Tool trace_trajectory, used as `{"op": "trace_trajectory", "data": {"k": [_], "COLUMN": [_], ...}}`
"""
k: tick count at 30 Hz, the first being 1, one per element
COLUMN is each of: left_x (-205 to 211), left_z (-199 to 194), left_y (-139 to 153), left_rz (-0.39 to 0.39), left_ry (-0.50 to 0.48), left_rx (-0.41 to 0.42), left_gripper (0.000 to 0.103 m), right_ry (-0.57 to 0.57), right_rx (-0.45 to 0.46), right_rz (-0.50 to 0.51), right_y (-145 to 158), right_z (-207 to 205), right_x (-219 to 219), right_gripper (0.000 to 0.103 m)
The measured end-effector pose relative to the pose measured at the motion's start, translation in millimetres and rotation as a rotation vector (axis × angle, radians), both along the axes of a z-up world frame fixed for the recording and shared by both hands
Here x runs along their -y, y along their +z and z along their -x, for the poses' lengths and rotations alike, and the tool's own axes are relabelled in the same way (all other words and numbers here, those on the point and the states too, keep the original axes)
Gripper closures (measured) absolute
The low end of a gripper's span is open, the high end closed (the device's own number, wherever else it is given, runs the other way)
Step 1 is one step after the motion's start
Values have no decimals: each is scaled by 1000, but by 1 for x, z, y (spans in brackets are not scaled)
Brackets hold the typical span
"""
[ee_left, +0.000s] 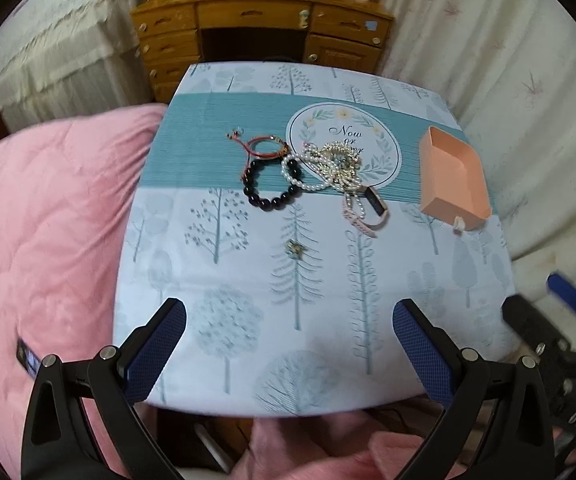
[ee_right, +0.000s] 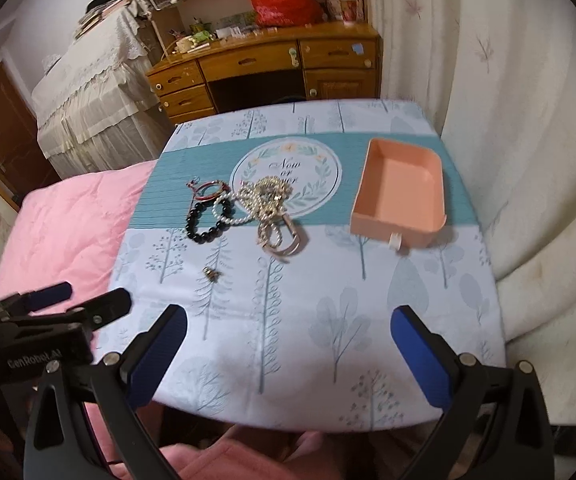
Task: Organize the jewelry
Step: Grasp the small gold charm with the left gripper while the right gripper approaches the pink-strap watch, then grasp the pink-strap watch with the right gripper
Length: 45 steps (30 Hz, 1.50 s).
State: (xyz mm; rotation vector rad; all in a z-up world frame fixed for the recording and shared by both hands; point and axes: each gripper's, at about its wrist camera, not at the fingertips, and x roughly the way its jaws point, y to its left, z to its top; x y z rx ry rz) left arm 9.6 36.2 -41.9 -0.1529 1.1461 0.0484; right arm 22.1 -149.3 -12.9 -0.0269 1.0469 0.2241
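1. Clearly, I read "GenRobot.AI" on the left gripper (ee_right: 58,300) and "Now" on the tablecloth (ee_left: 216,288).
2. Both it and my right gripper (ee_right: 288,354) gape wide, empty.
3. Jewelry pile (ee_left: 328,168) lies mid-table, left of the empty pink tray (ee_left: 454,178).

Lying on the tablecloth (ee_left: 216,280), counted by kind:
- Tray (ee_left: 454,178): one, peach.
- Black bead bracelet (ee_left: 268,196): one.
- Pearl strand (ee_left: 304,178): one showing.
- Red cord bracelet (ee_left: 264,148): one.
- Gold chain tangle (ee_left: 340,160): one heap; separate chains cannot be counted.
- Pink watch band (ee_left: 362,220): one.
- Small loose charm (ee_left: 294,247): one.

Standing behind: one desk (ee_right: 264,68).
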Motion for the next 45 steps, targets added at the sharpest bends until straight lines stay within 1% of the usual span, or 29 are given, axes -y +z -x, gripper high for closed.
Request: {"op": "trace_trajectory", "data": {"k": [2, 4, 6, 8, 9, 11, 12, 15, 16, 17, 18, 19, 20, 22, 23, 24, 26, 27, 28, 31, 32, 33, 34, 36, 37, 40, 42, 43, 45], "left_x": [-5, -8, -11, -12, -11, -10, -9, -1, 1, 6, 9, 14, 17, 26, 29, 32, 37, 41, 42, 44, 43, 43, 41, 38, 36, 30, 26, 24, 22], "left_z": [2, 2, 2, -1, -4, -12, -16, -33, -36, -45, -51, -59, -65, -79, -84, -89, -96, -99, -101, -105, -106, -105, -106, -107, -108, -109, -107, -106, -104], "left_y": [-10, -20, -31, -45, -50, -61, -65, -83, -87, -95, -100, -107, -111, -122, -127, -132, -138, -141, -143, -150, -151, -152, -153, -152, -152, -152, -151, -149, -145], "left_rz": [-6, -10, -9, -6, -10, -3, 4, 26, 27, 19, 10, -9, -25, -69, -80, -90, -107, -118, -122, -106, -106, -105, -92, -62, -46, -1, 13, 19, 26], "left_ry": [-67, -123, -171, -219, -229, -238, -236, -223, -216, -203, -196, -189, -185, -173, -170, -171, -171, -167, -163, -144, -135, -125, -107, -79, -71, -50, -37, -36, -42], "left_rx": [38, 51, 54, 42, 34, 10, 1, -9, -12, -24, -35, -46, -52, -59, -64, -74, -90, -98, -105, -127, -138, -144, -149, -147, -150, -166, -174, -170, -163], "left_gripper": [1, 1, 1, 1, 1, 5, 6, 9, 13, 19, 22, 28, 32, 36, 41, 43, 53, 55, 60, 67, 77, 83, 83, 83, 83, 84, 85, 92, 92], "right_ry": [48, 98, 122, 127, 123, 97, 79, 49, 40, 33, 31, 32, 39, 71, 93, 107, 149, 161, 184, 231, 245, 259, 265, 270, 275, 277, 267, 260, 235], "right_rx": [26, 41, 42, 48, 50, 52, 50, 48, 42, 32, 28, 23, 20, 22, 21, 19, -5, -13, -24, -65, -81, -96, -109, -118, -126, -146, -171, -180, -186], "right_rz": [21, 39, 57, 56, 57, 58, 53, 2, -17, -32, -41, -47, -40, -14, 5, 18, 45, 47, 39, 27, 30, 33, 35, 18, -1, -23, -33, -33, -32], "right_y": [-8, -19, -29, -37, -40, -48, -52, -62, -67, -73, -78, -86, -94, -108, -115, -120, -133, -136, -139, -149, -153, -156, -158, -161, -161, -162, -161, -160, -155], "right_z": [-1, 1, 0, -1, -3, -9, -15, -34, -43, -52, -58, -69, -81, -99, -107, -111, -128, -132, -138, -146, -148, -149, -150, -151, -153, -154, -154, -153, -148], "right_x": [-5, -11, -13, -14, -15, -12, -10, -6, -5, -4, -4, -4, -5, -11, -14, -18, -23, -24, -26, -29, -31, -32, -32, -32, -31, -28, -25, -24, -20], "right_gripper": [1, 1, 1, 1, 1, 1, 2, 11, 13, 14, 20, 23, 30, 45, 49, 53, 53, 53, 53, 54, 60, 71, 83, 92, 93, 94, 94, 94, 94]}}
